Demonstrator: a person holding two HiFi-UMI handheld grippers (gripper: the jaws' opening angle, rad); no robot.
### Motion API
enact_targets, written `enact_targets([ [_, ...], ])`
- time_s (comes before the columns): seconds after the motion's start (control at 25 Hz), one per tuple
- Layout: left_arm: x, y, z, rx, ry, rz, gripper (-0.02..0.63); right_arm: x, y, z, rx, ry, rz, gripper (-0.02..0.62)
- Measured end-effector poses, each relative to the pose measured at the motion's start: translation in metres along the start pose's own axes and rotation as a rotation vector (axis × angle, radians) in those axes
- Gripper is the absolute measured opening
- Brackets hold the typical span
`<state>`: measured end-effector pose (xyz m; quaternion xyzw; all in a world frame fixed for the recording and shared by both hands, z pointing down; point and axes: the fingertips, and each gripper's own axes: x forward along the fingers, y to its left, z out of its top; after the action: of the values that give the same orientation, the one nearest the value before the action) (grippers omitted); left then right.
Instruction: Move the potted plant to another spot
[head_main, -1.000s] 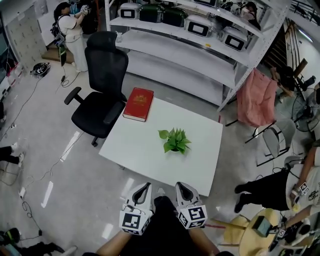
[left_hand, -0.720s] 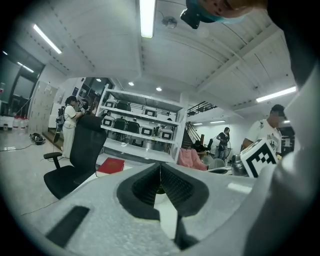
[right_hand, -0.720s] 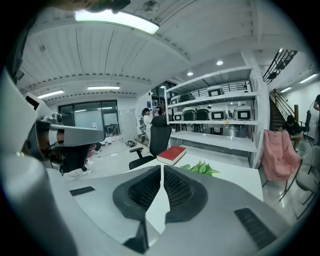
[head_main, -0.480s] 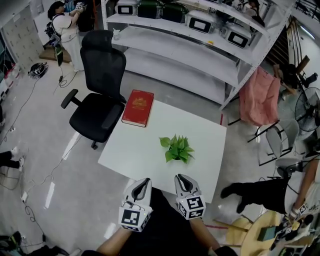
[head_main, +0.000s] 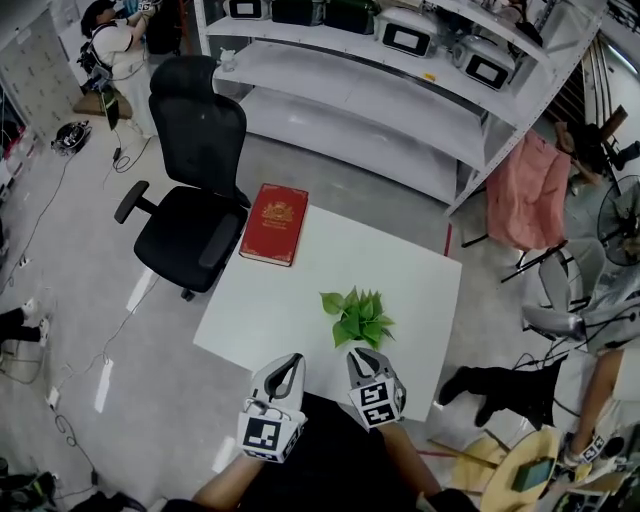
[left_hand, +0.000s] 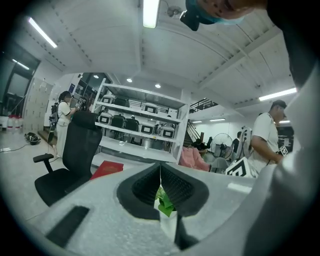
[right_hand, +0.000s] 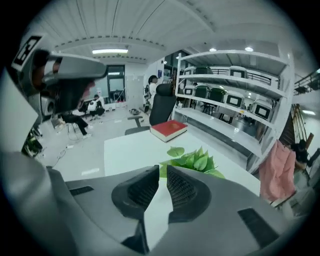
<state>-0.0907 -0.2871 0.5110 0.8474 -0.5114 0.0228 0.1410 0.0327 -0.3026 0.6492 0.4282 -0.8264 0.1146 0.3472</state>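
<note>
While the potted plant (head_main: 358, 317) stands untouched right of centre on the white table (head_main: 285, 300), the right gripper (head_main: 360, 356) hovers just near of it, jaws parted only a crack and empty, seemingly lined up for a grasp. The left gripper (head_main: 291, 362) waits at the near edge, jaws pressed together on nothing. A red book (head_main: 273, 223) occupies the far-left corner.

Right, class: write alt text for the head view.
A small green leafy plant stands on a white square table, a red hardcover book at its far left corner. The left gripper and right gripper hover empty over the near edge; a black office chair stands alongside.
</note>
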Motion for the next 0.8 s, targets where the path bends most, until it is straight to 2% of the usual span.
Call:
enact_targets([
  [0.12, 0.011, 0.004, -0.004, -0.008, 0.045, -0.005, 0.018, 0.024, -0.008, -0.016, -0.132, 0.116, -0.015, 0.014],
  [0.4, 0.029, 0.017, -0.009, -0.017, 0.072, 0.012, 0.018, 0.062, -0.016, -0.046, -0.374, 0.301, -0.045, 0.015],
  [0.56, 0.035, 0.021, -0.009, -0.015, 0.068, 0.010, 0.017, 0.074, -0.020, -0.056, -0.440, 0.370, -0.058, 0.015],
  [0.8, 0.040, 0.027, -0.014, -0.025, 0.084, 0.008, 0.018, 0.087, -0.023, -0.064, -0.475, 0.428, -0.050, 0.015],
])
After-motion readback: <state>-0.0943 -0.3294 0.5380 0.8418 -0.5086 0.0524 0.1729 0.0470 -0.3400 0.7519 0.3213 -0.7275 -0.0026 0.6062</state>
